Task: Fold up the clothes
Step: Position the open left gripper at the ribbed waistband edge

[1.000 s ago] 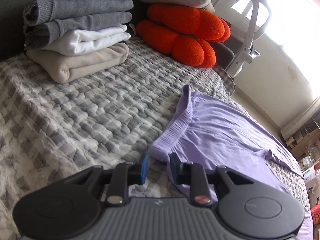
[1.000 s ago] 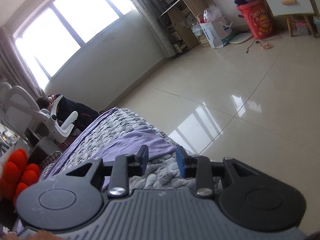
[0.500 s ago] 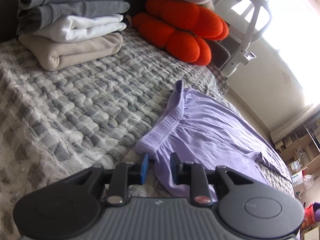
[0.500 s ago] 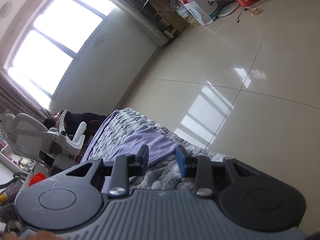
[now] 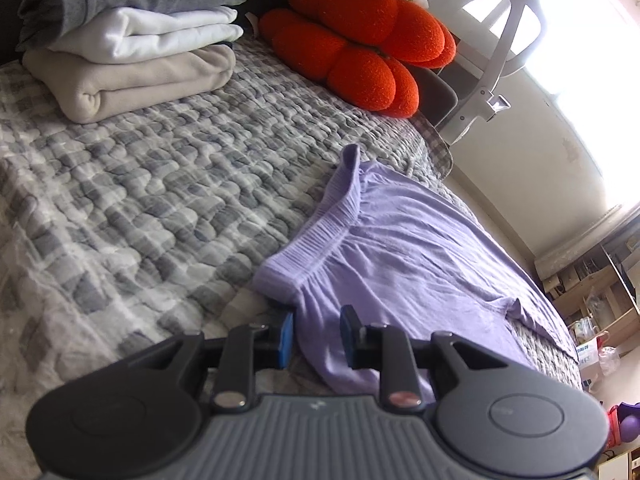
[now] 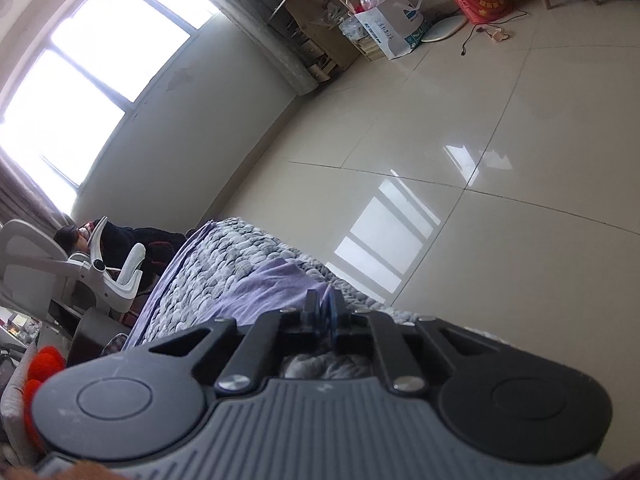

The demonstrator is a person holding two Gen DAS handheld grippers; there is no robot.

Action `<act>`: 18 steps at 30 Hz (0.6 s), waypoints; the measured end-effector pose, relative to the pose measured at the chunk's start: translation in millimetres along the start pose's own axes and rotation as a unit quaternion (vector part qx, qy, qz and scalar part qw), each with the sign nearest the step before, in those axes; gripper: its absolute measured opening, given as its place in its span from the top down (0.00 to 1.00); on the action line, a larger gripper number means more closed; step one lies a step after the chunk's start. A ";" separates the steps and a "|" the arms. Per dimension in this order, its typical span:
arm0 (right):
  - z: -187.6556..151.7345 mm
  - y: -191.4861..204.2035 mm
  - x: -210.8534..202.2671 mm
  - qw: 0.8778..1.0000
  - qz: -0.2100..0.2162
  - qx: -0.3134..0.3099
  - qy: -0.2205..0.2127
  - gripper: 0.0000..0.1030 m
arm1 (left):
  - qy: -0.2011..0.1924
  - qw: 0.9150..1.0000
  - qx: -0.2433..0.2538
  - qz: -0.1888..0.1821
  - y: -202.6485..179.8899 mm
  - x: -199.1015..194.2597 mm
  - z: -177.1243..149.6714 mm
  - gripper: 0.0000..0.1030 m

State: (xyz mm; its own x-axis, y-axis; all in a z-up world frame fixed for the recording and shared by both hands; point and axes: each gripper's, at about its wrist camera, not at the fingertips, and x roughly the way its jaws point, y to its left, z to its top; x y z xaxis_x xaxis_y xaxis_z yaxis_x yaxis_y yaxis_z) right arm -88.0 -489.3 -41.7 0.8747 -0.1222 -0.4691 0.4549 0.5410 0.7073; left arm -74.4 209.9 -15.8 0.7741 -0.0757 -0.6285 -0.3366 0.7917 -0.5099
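A lilac garment (image 5: 404, 256) with a ribbed elastic waistband lies flat on the grey checked quilt (image 5: 152, 200). My left gripper (image 5: 316, 338) is open at the waistband's near corner, and cloth lies between its blue-padded fingers. In the right wrist view the garment's other end (image 6: 268, 292) rests near the bed's foot. My right gripper (image 6: 322, 306) has its jaws together on that hem edge. The cloth's contact with the pads is partly hidden by the fingers.
A stack of folded grey, white and beige clothes (image 5: 132, 52) sits at the quilt's far left. An orange plush cushion (image 5: 360, 52) lies beside it. A white office chair (image 6: 80, 272) stands past the bed, with tiled floor (image 6: 500, 160) to the right.
My right gripper has shut on the garment's hem; it was open before. My left gripper moved forward so the waistband corner now sits between its open fingers.
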 end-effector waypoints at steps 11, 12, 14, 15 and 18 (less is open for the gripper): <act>4.1 9.7 -4.8 1.000 -0.001 -0.003 -0.020 0.97 | -0.013 1.000 0.007 0.021 -9.5 -2.2 4.9 0.97; 4.7 11.0 -5.1 1.000 0.000 -0.004 -0.022 0.97 | -0.016 1.000 0.005 0.020 -10.1 -4.6 6.0 0.97; 6.7 15.8 -7.5 0.999 0.002 -0.009 -0.031 0.97 | -0.022 1.000 0.006 0.019 -12.1 -9.6 8.2 0.97; 8.1 18.6 -9.2 0.999 0.003 -0.012 -0.036 0.97 | -0.025 0.999 0.009 0.019 -13.5 -11.9 9.5 0.97; 13.2 26.3 -13.5 0.999 0.010 -0.018 -0.050 0.97 | -0.032 0.999 0.019 0.020 -17.8 -17.3 13.3 0.97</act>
State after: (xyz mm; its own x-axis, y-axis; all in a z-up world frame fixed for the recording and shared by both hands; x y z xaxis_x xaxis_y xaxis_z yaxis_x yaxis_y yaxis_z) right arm -85.7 -484.4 -9.8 0.8967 -0.1923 -0.3987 0.4323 0.5738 0.6955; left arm -74.7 205.2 12.0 0.7933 -0.0064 -0.6088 -0.3482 0.8155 -0.4623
